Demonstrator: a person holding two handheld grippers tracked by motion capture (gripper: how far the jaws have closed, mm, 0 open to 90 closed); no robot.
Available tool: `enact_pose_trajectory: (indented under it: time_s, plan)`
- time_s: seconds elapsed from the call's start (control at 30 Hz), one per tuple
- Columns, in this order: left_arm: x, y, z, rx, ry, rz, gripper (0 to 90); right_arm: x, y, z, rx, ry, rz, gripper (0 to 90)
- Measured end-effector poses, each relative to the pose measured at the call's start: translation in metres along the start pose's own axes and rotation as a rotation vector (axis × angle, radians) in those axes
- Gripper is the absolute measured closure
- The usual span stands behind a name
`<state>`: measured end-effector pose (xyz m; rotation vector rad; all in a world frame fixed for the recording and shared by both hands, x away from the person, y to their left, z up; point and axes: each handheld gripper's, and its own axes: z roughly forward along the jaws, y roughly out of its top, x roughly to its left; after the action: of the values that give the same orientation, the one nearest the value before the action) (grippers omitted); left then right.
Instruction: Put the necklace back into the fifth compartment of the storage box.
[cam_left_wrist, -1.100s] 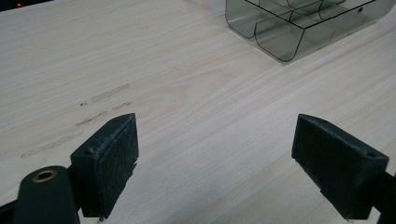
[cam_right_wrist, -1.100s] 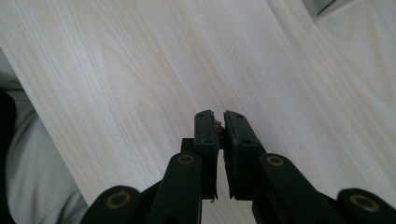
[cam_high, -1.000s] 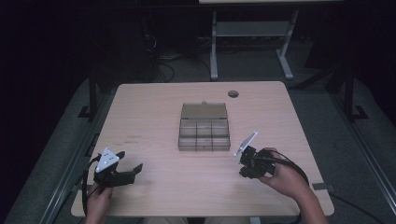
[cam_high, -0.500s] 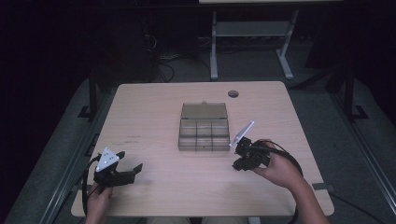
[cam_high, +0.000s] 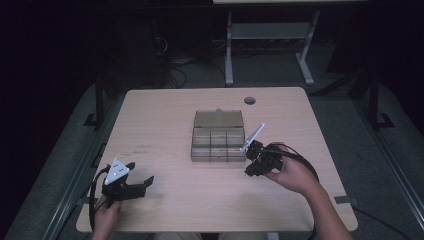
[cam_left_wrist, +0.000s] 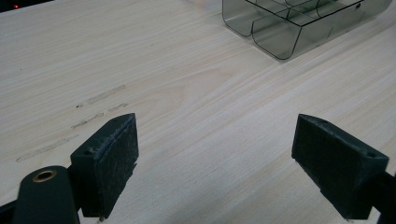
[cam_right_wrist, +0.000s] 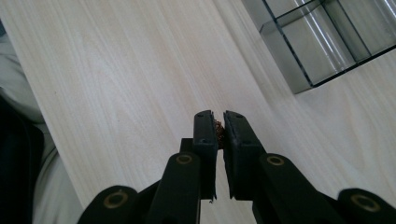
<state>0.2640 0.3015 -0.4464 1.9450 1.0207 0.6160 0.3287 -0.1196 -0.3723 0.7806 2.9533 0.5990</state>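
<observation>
A clear plastic box (cam_high: 218, 142) with several compartments and its lid open stands in the middle of the wooden table (cam_high: 165, 115). My right gripper (cam_high: 249, 172) is just off the box's front right corner, jaws pointing toward the table's front. In the right gripper view the gripper (cam_right_wrist: 220, 119) is shut on a small brown bit (cam_right_wrist: 218, 128), low over the wood, with the box (cam_right_wrist: 322, 51) at the upper right. My left gripper (cam_high: 143, 182) rests at the front left, open, with bare wood between its pads (cam_left_wrist: 114, 154). The box (cam_left_wrist: 289, 28) lies far ahead of it.
A round cable hole (cam_high: 249, 100) sits near the table's far edge. Faint scuff marks (cam_left_wrist: 100, 95) streak the wood ahead of the left gripper. The table's front edge and the person's clothing (cam_right_wrist: 18, 154) lie left in the right gripper view.
The right gripper has moved a little left and forward, closer to the box's front right corner, still shut. The left gripper has stayed put.
</observation>
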Motion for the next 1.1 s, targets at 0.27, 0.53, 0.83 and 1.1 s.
enact_pose_trajectory:
  time_s: [0.27, 0.53, 0.83, 1.1]
  plan:
    - [0.001, 0.000, 0.000, 0.002, 0.000, -0.006, 14.3, -0.004, 0.011, -0.001, 0.012, 0.012, -0.010, 83.1]
    - [0.002, -0.001, 0.001, 0.003, -0.001, -0.005, 14.3, -0.006, 0.017, 0.001, 0.033, 0.017, -0.015, 83.0]
    - [0.001, -0.001, 0.001, 0.000, -0.008, -0.008, 14.3, -0.014, 0.024, 0.000, 0.034, 0.037, 0.000, 83.0]
    - [0.003, -0.001, 0.001, 0.003, -0.006, -0.009, 14.3, -0.017, 0.029, 0.000, 0.040, 0.036, 0.001, 83.0]
